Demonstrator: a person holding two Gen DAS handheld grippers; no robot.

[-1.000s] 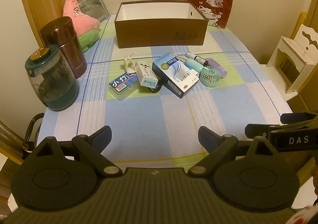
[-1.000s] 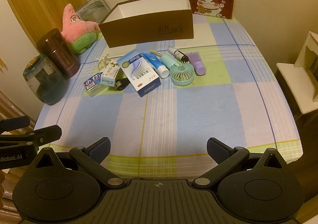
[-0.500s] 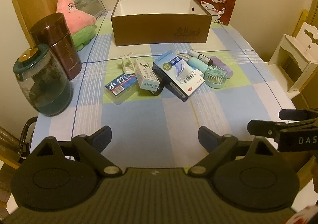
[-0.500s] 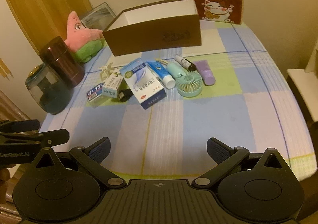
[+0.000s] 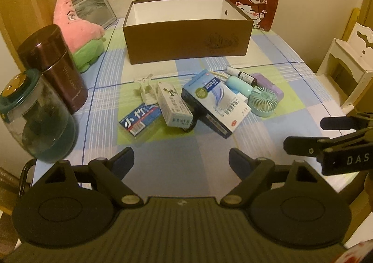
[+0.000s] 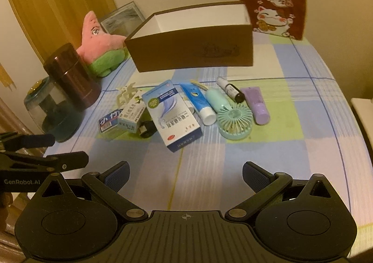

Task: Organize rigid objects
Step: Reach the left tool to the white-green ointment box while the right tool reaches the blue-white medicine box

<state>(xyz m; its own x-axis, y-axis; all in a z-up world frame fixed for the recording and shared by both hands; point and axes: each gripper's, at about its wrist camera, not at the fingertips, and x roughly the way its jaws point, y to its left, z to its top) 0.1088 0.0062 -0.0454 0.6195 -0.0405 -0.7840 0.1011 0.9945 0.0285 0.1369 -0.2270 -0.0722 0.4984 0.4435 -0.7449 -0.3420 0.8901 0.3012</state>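
Over the checked blue-and-green tablecloth (image 5: 177, 158), still approaching with left gripper (image 5: 181, 160) empty but narrowing and right gripper (image 6: 185, 175) spread empty; next, reaching toward twelve o'clock for the blue-and-white cardboard carton (image 5: 215, 102), short of the open brown cardboard box (image 5: 186, 41).

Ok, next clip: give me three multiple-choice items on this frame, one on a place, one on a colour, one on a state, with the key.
1. Where does the brown box stand relative to the pile of small items?
A. behind it, toward the wall
B. in front of it, by the grippers
C. on top of it

2. What colour is the handheld fan?
A. red
B. mint green
C. black

3. What is inside the brown box, as far as the views show?
A. the fan
B. the blue and white carton
C. nothing visible

Key: 1 A, the box sits beyond the pile near the wall. 2 B, its round grille is pale green. 3 C, only white inner walls show, and the blue and white carton lies on the tablecloth.
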